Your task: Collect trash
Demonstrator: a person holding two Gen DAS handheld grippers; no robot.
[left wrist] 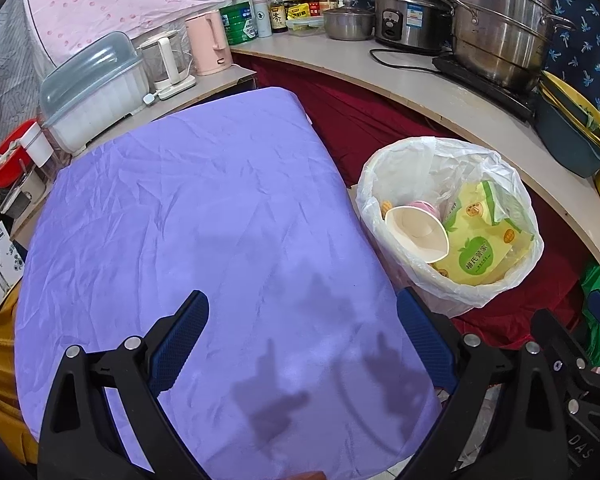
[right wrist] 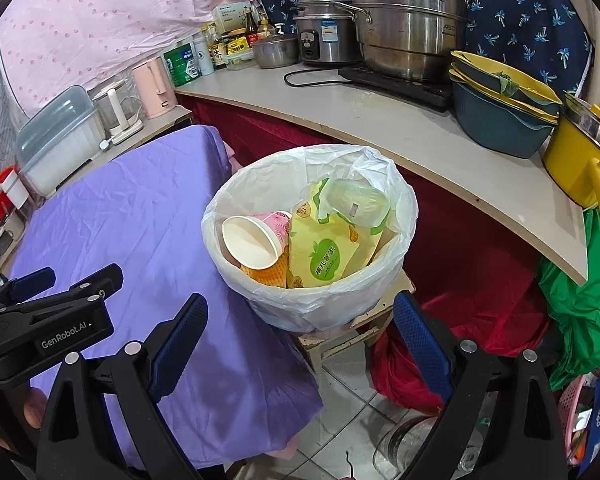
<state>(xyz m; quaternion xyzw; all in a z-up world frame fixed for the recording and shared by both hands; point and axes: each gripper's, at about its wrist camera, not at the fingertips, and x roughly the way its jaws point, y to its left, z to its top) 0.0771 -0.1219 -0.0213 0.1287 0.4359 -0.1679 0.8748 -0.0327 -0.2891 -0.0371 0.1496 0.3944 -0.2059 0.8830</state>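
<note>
The left gripper hangs wide open and empty over the purple-covered table; the right gripper gapes equally wide, empty, above the bin just off the table's right edge. Inside, a paper cup lies on its side, mouth toward the camera, beside a yellow wrapper standing upright. Deeper contents are hidden.

Your left gripper: black angular frame, blue textured finger pads, silver round screws | your right gripper: same build | left body printed "GenRobot.AI" in white
</note>
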